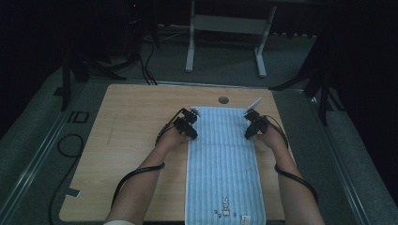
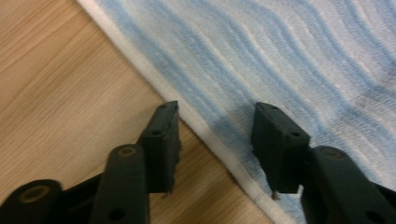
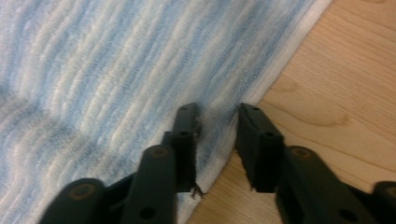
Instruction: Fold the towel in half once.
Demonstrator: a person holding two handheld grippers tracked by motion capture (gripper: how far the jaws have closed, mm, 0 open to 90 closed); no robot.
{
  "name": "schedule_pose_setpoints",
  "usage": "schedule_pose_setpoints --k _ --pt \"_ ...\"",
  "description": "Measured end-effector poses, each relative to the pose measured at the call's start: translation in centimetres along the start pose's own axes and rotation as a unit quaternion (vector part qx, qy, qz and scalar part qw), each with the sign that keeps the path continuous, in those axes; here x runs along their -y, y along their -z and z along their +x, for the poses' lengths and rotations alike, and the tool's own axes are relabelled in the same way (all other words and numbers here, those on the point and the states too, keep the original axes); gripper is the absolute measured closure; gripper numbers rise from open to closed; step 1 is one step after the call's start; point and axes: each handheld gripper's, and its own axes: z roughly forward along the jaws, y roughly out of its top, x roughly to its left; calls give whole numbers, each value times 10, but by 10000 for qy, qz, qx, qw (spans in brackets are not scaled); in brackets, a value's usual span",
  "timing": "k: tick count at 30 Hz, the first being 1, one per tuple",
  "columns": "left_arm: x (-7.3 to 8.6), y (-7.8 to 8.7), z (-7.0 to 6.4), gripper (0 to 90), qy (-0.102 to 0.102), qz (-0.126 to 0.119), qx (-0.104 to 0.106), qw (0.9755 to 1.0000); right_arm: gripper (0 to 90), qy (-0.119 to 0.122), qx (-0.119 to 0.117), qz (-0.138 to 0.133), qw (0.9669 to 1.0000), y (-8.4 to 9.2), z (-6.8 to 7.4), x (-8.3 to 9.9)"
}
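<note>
Fingers (image 2: 163, 135) of both grippers gape, straddling the towel's (image 1: 225, 159) long side hems. Its length runs from the surface's (image 1: 131, 136) near edge toward the far edge.

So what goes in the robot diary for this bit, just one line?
left gripper: open, straddling towel left edge | right gripper: open, straddling right edge | towel: flat on table

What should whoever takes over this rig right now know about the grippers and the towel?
Left gripper: open, jaws straddling the left long edge of the blue striped towel, nothing gripped.
Right gripper: open, narrower gap, straddling the towel's right long edge.
The towel lies flat and unfolded on the wooden table, its near end with the small embroidery hanging at the table's front edge.
Done: both grippers lined up at the edges.
Left: probably close on both edges.
</note>
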Motion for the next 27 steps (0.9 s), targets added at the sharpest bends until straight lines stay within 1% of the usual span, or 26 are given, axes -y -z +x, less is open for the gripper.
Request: schedule_pose_setpoints --k 1,2,3,4,5,6,7,8,10,12,13,15,16,17,18,19,20,21,22,23,24,25,27 --pt "0 0 -1 543 -7 -7 6 10000 727 21 3 27 10000 0 1 -1" --pt "-1 1 -1 587 -32 3 22 10000 749 50 -2 24 10000 0 3 -1" --pt "-1 1 -1 641 -32 3 22 10000 749 50 -2 24 10000 0 3 -1" --pt "-1 1 -3 641 -32 -29 88 10000 781 70 6 22 10000 0 4 -1" --pt "-1 0 -4 762 -28 -18 177 9998 836 127 -6 6 9999 0 6 -1" --pt "-2 0 -6 853 -37 -25 187 9998 862 153 1 -1 9999 0 8 -2" --pt "-2 0 -6 866 -37 -25 187 9998 862 153 1 -1 9999 0 8 -2" --pt "-2 0 -7 870 -62 -28 165 9998 869 176 32 -18 9998 0 9 -2" --pt "-1 4 -6 875 -16 -72 234 9997 872 192 32 -49 9998 2 10 -1" --pt "-1 7 -6 876 -40 -118 225 9997 872 203 36 -132 9997 5 10 0" --pt "0 14 -4 875 -11 -210 285 9994 872 199 34 -173 9996 8 10 1" --pt "2 22 -5 875 -83 -283 288 9991 872 182 43 -269 9995 16 10 3" --pt "3 26 -5 875 -116 -295 312 9990 872 211 36 -330 9992 20 10 4" --pt "3 26 -5 874 -116 -295 312 9990 872 244 51 -399 9989 24 11 5" --pt "6 36 -8 874 -166 -445 275 9985 872 290 62 -464 9985 29 13 8" --pt "8 40 -8 874 -191 -468 340 9981 872 316 55 -536 9980 34 14 10" --pt "10 45 -10 873 -240 -484 334 9980 872 346 50 -564 9978 39 16 13" --pt "12 49 -11 873 -266 -525 311 9978 872 433 67 -564 9974 43 18 16" --pt "12 49 -11 873 -266 -525 311 9978 872 433 67 -564 9974 43 18 16" --pt "18 56 -14 873 -325 -561 384 9972 871 561 40 -656 9963 51 21 23" --pt "18 56 -14 872 -325 -561 384 9972 871 618 31 -672 9958 55 24 27" --pt "25 63 -18 872 -400 -620 383 9965 871 654 32 -718 9953 59 26 32" --pt "32 68 -25 872 -501 -655 411 9957 871 756 6 -815 9938 64 32 41"
